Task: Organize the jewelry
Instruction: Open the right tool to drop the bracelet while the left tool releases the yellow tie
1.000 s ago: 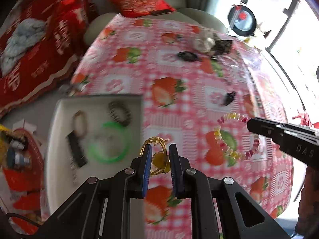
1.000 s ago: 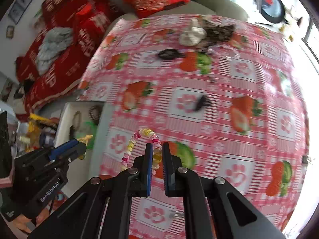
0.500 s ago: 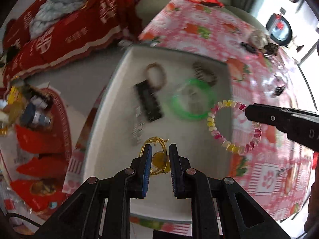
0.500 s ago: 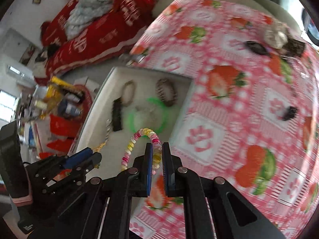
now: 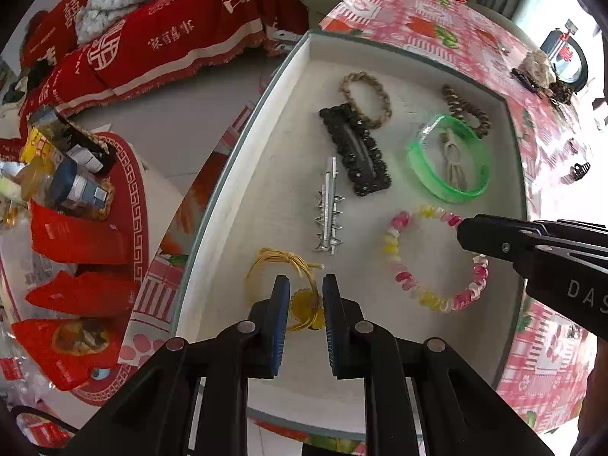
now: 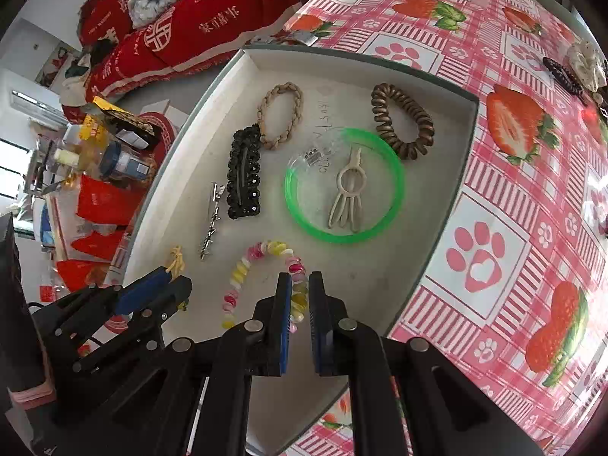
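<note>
Left wrist view: the left claw point(image 5: 304, 298) grips one yellow band point(image 5: 283, 273) over the white tray point(image 5: 243, 144), which holds one green bangle point(image 5: 448, 159), one black clip point(image 5: 355, 150) and one silver clip point(image 5: 328, 207). Right wrist view: the right claw point(image 6: 300, 296) clamps one beaded bracelet point(image 6: 243, 269) above that tray point(image 6: 433, 228) on the bench point(image 6: 532, 190); two hair ties point(image 6: 281, 114) lie inside.

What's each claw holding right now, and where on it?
The left claw pinches the yellow cord bracelet at its round yellow charm. The right claw grips the pink-and-yellow spiral coil bracelet on its coil band.

white "das" on the right gripper point(image 5: 461, 230); "家有喜事" on the red cloth point(image 5: 171, 30)
</note>
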Tool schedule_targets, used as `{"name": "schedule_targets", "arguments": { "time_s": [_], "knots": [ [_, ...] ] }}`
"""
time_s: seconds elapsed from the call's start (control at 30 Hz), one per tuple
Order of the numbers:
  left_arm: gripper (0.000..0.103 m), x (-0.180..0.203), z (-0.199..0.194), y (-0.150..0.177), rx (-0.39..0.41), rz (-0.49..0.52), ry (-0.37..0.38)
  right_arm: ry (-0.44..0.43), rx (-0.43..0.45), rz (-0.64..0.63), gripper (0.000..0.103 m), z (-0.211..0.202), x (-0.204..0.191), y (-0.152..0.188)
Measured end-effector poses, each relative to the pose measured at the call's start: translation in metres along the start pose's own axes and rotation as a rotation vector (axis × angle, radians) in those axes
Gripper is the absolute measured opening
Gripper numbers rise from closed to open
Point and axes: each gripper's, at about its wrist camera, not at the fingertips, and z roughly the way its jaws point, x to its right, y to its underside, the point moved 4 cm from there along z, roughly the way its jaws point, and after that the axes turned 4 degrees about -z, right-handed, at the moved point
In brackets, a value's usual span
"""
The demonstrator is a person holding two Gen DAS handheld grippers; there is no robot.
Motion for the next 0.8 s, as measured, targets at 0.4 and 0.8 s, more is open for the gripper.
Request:
{"name": "schedule_targets", "arguments": {
  "time_s": [0.4, 0.8],
  "knots": [
    [0.024, 0.0, 0.012, -0.008, -0.001, -0.004, -0.007, 0.063, 0.01, -0.023, 0.009, 0.014, 0.002, -0.02],
    [0.024, 0.002, 0.009, -0.008, -0.016, -0.002, -0.028, 0.031, -0.039, -0.001, 0.027, 0.019, 0.006, -0.012]
  ]
}}
